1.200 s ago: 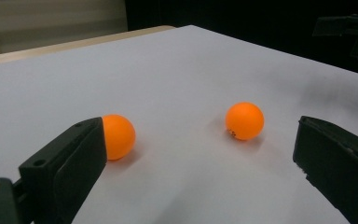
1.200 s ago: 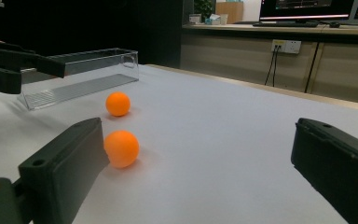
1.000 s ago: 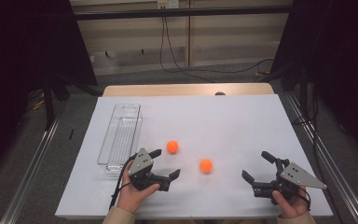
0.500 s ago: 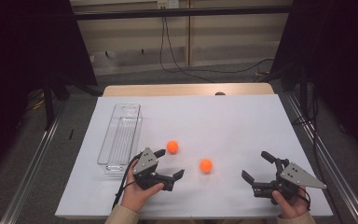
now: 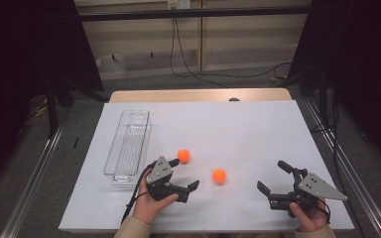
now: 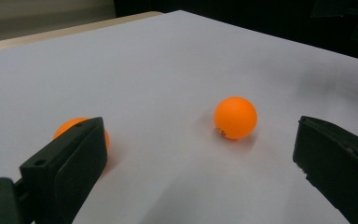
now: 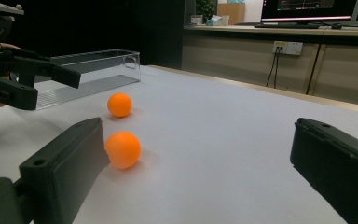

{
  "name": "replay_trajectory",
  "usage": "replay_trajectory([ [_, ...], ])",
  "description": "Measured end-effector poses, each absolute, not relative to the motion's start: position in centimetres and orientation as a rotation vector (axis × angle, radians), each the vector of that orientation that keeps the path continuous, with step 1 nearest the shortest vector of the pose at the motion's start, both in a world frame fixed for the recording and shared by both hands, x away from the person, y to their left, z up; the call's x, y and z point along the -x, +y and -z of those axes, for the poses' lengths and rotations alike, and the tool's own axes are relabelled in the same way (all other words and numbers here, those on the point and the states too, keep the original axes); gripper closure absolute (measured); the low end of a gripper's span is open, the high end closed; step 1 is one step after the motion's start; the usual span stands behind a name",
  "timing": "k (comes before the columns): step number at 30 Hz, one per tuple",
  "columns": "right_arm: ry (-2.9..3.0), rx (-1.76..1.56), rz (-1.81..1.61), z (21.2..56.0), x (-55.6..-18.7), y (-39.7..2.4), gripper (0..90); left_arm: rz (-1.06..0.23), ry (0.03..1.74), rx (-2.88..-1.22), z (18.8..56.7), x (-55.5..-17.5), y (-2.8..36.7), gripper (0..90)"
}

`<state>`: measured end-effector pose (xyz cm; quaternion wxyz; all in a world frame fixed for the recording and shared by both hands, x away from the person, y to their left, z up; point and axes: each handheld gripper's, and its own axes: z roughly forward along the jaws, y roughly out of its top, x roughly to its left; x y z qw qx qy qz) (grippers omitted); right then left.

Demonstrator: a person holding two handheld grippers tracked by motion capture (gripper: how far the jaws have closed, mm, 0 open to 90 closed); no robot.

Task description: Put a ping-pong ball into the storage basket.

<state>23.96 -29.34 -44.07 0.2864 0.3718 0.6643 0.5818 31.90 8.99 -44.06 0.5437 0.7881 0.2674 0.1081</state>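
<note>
Two orange balls lie on the white table top (image 5: 238,129). One ball (image 5: 183,155) (image 7: 120,104) rests closer to the tray, the other ball (image 5: 219,175) (image 6: 235,117) (image 7: 122,149) sits near the middle front. My left gripper (image 5: 184,173) (image 6: 200,140) is open and empty, aimed rightward at the middle ball, a short way from it. The tray-side ball (image 6: 70,127) peeks from behind its left jaw. My right gripper (image 5: 270,174) (image 7: 196,144) stands open and empty at the front right, facing left toward both balls.
A clear plastic tray (image 5: 128,144) (image 7: 93,70) lies lengthwise at the table's left, empty as far as I can see. A wooden strip (image 5: 198,95) borders the far edge. Dark curtains and metal rails flank the table. The left gripper (image 7: 9,79) appears far off in the right gripper view.
My left gripper has crept to the right, closer to the two balls. The right gripper and both balls have stayed put.
</note>
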Motion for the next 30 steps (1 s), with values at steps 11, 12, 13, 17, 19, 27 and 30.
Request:
replay_trajectory([
  [11, 1.777, -0.991, -1.555, 44.1, -24.0, -29.3, 2.5, -0.245, 0.626, -1.887, 44.1, -32.1, 8.3, 2.9],
  [12, 1.777, -0.991, -1.555, 44.1, -24.0, -29.3, 2.5, -0.245, 0.629, -1.887, 44.1, -32.1, 8.3, 2.9],
  [13, 1.777, -0.989, -1.555, 44.1, -24.0, -29.3, 2.5, -0.245, 0.628, -1.888, 44.1, -32.1, 8.3, 2.9],
  [17, 1.779, -0.986, -1.555, 44.1, -24.0, -29.3, 2.6, -0.235, 0.621, -1.887, 44.2, -32.2, 8.0, 2.9],
  [19, 1.779, -0.986, -1.554, 44.1, -24.0, -29.3, 2.6, -0.233, 0.618, -1.888, 44.2, -32.2, 7.9, 2.9],
  [27, 1.78, -0.984, -1.555, 44.0, -24.0, -29.3, 2.6, -0.233, 0.616, -1.897, 44.1, -32.2, 7.5, 2.9],
  [30, 1.78, -0.983, -1.555, 44.1, -24.0, -29.3, 2.6, -0.227, 0.612, -1.902, 44.2, -32.2, 7.2, 2.9],
])
